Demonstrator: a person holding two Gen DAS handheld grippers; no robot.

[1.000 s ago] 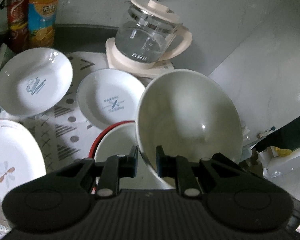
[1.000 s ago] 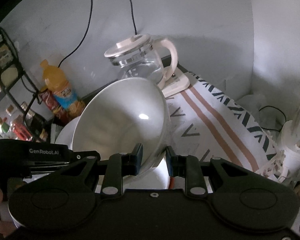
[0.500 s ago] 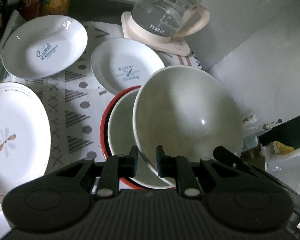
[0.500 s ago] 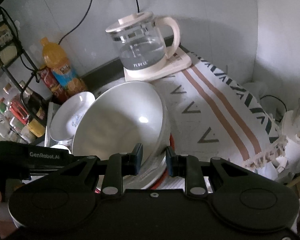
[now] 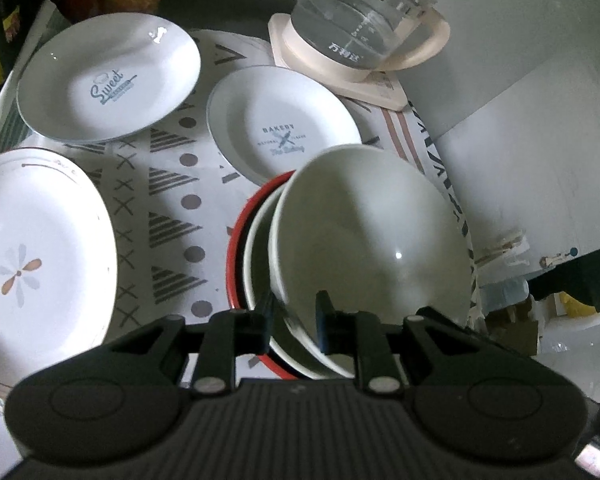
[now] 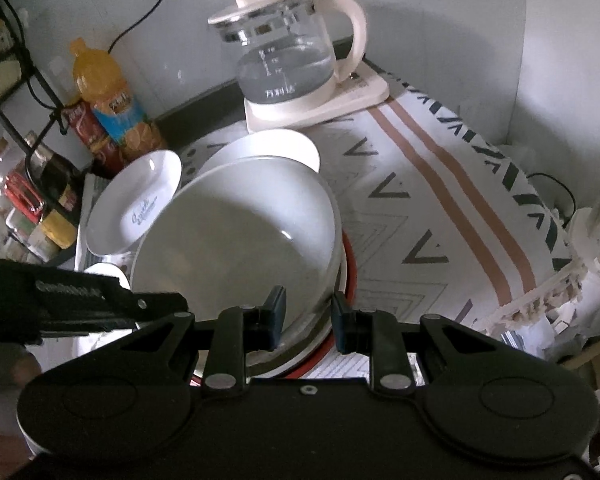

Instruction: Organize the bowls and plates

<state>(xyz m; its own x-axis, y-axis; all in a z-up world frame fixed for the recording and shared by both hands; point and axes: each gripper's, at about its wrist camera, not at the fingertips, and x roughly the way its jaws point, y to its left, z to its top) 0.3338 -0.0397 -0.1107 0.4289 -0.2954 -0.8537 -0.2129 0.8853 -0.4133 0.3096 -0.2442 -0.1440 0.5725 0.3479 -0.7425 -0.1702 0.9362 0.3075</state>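
Your left gripper has its two fingers set a narrow gap apart with the near rim of the white bowl between them, one finger outside the wall and one inside; whether the pads actually press the rim you cannot tell from this view, since a sliver of space shows at the inner finger. Your right gripper straddles the same white bowl at its own near rim, fingers likewise only slightly apart, and again contact is not clear. The bowl is tilted, nested in a second pale bowl, which in turn sits in a red-rimmed dish on the patterned cloth (the red edge also shows under the bowl in the right wrist view). Beyond the stack, touching or just overlapped by it, lies the "Bakery" plate. The "Sweet" plate lies farther back to the left, and the flower plate lies at the left edge of the left wrist view, well apart from the bowls. Behind them stands the glass kettle on its cream base, with an orange drink bottle and a red can by the wall. The left gripper's body shows at the lower left of the right wrist view.
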